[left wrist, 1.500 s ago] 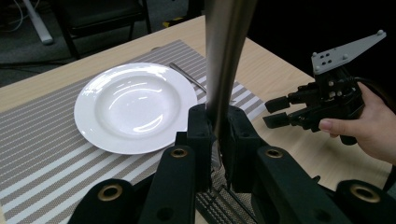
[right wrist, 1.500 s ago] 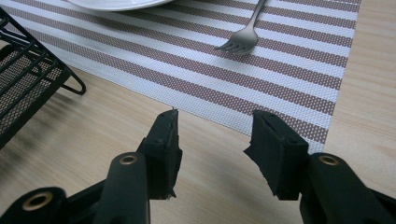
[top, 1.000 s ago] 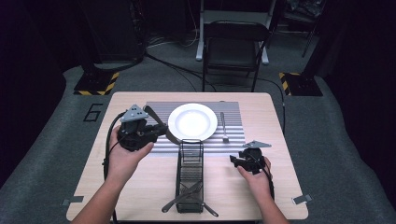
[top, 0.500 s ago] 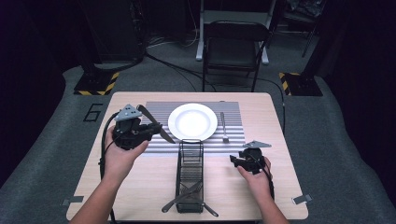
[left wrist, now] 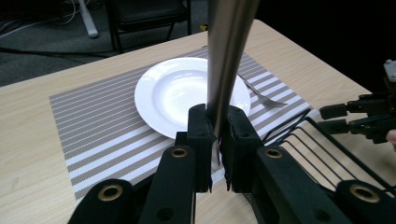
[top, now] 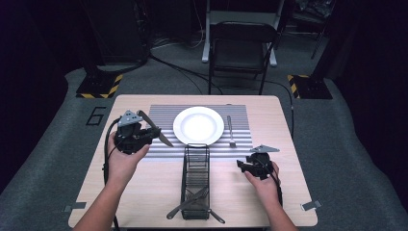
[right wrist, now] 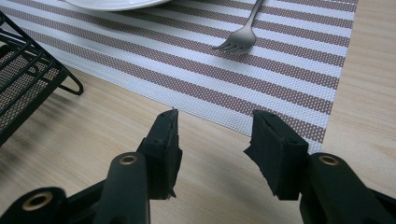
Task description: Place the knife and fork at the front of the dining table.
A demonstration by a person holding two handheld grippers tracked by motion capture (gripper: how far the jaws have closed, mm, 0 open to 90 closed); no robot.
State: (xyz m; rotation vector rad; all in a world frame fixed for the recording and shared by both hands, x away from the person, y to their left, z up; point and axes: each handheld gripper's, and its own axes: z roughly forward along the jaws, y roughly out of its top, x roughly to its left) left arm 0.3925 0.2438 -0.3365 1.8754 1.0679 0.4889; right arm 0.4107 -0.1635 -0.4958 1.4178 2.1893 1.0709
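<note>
1. Spreading across the far half of the pale wood-grain table (top: 144, 192), a woven placemat (top: 163, 113) in grey and white stripes takes up most of the setting; flat, matte, rectangular.
2. White round plate (top: 198, 125) sits at the mat's centre; glossy, shallow well, broad rim.
3. Black wire caddy (top: 196, 178) stands just below the mat, long and narrow; handles of cutlery poke out at its near end.
4. Left gripper (top: 144, 137) hovers over the mat's left part; jaws pinched tight on a knife (top: 153, 128) near its handle end; brushed steel, slim, tapering, blade slanting toward the plate.
5. Right gripper (right wrist: 215, 140) rests low by the mat's near right corner; jaws spread, nothing between them.
6. Fork (top: 230, 131) lies on the mat right of the plate; dull steel.
7. Judged step: carrying the knife to its place beside the plate; next move calls for lowering it flat onto the stripes left of the plate, then releasing.
</note>
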